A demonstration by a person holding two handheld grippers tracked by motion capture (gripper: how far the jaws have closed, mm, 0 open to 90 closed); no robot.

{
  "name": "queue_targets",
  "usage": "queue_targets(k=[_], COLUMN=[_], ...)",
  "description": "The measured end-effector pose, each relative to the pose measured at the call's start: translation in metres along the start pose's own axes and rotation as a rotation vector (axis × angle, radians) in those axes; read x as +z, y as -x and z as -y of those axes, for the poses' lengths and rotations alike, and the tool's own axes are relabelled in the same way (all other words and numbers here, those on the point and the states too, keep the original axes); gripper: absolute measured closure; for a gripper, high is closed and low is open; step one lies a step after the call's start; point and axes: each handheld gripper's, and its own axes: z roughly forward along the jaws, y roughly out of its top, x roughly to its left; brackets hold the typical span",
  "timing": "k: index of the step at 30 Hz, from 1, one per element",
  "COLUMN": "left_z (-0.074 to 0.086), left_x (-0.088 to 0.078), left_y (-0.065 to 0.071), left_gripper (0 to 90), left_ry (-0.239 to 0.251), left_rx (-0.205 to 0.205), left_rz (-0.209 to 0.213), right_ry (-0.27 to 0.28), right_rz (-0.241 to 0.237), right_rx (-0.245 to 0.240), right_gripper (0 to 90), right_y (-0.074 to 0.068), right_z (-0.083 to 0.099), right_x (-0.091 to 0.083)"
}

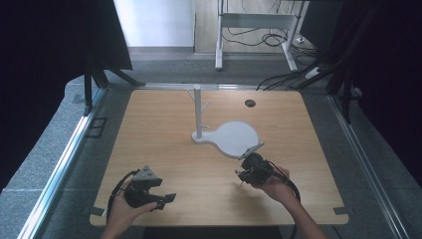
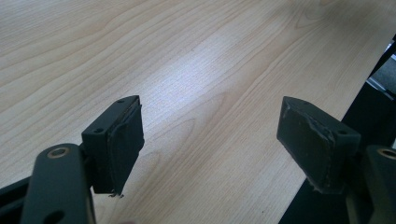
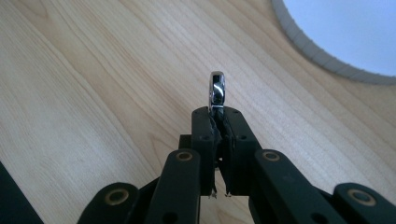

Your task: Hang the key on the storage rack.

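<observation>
My right gripper [image 3: 217,112] is shut on a small shiny metal ring [image 3: 217,91], which sticks up edge-on from between the pads, just above the wooden table [image 3: 93,93]. In the high view this gripper [image 1: 242,178] is held at the front right, close to the near rim of the white stand's round base [image 1: 234,138]. From that base rises a thin white pole with short side branches [image 1: 198,112]. My left gripper [image 1: 169,200] rests at the front left with its jaws wide apart. Between its pads [image 2: 123,140] there is only bare wood.
The white base's curved edge [image 3: 345,32] lies up and to the right of the ring. A small dark hole [image 1: 250,103] is set in the tabletop at the back right. The table's front edge [image 2: 327,126] runs just beside the left gripper.
</observation>
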Motion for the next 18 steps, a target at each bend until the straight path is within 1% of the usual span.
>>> queue_targets(k=[2,10,13,18], left_z=[0.0,0.0,0.0,0.0], left_x=[0.0,0.001,0.001,0.001], left_y=[0.0,0.0,0.0,-0.001], left_gripper=[23.3,23.3,23.3,23.4], left_ry=[-0.001,-0.005,-0.005,-0.005], left_rx=[0.001,0.003,0.004,0.003], left_rz=[0.0,0.002,0.003,0.002], right_ry=[0.005,0.035,0.028,0.038], right_rz=[0.001,0.003,0.006,0.009], right_rx=[-0.008,-0.011,-0.017,-0.015], right_gripper=[84.5,84.5,84.5,84.5], right_y=[0.001,0.002,0.003,0.004], right_z=[-0.003,-0.015,-0.019,-0.027], right_x=[-0.001,-0.005,-0.004,-0.004])
